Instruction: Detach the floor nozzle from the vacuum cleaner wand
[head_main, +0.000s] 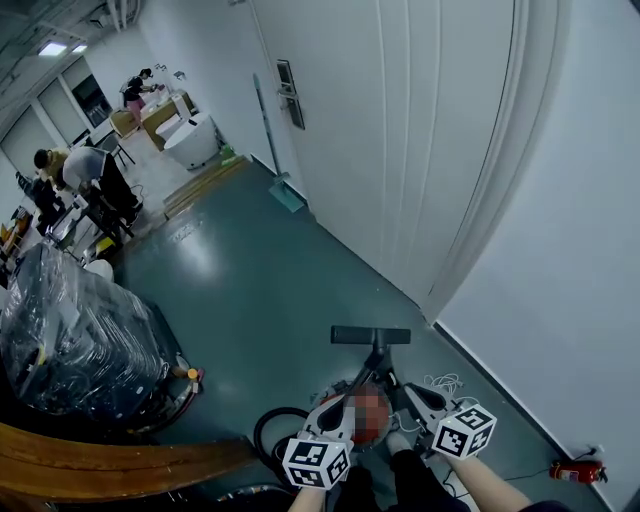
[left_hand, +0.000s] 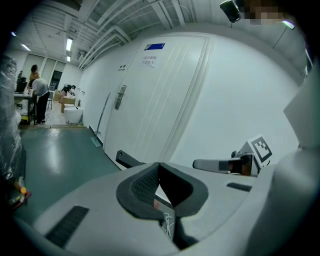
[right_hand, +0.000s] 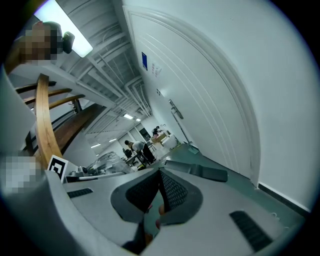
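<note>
Head view, entry for the green floor (head_main: 250, 290) in front of the white panelled wall (head_main: 420, 150)

Task item: floor nozzle (head_main: 370, 335) is lying flat and crosswise near the floor's right edge, close under the wall. Wand (head_main: 379, 362) is running from the nozzle's middle back toward the person, and the two are not yet parted. Vacuum body below the wand is mostly hidden; black hose (head_main: 268, 425) is looping out to its left.

Tools: left gripper (head_main: 333, 408) and right gripper (head_main: 413, 393) are reaching in from the floor's near edge, one on each side of the wand, short of the nozzle. Both gripper views are showing the jaws clenched together with nothing between them. Judging by this flanking stance, one gripper is probably being lined up to steady the wand while the other works the nozzle joint; both will need opening first.

Containers: wrapped pallet load (head_main: 70, 335) is standing at the floor's left edge, clear film sealing in dark goods that cannot be identified. White tub (head_main: 190, 140) is sitting at the floor's far left corner, its inside not showing. Red fire extinguisher (head_main: 575, 470) is lying at the near right corner against the wall, presumably parked out of the walkway. Curved wooden rail (head_main: 110, 462) is crossing the near left corner
</note>
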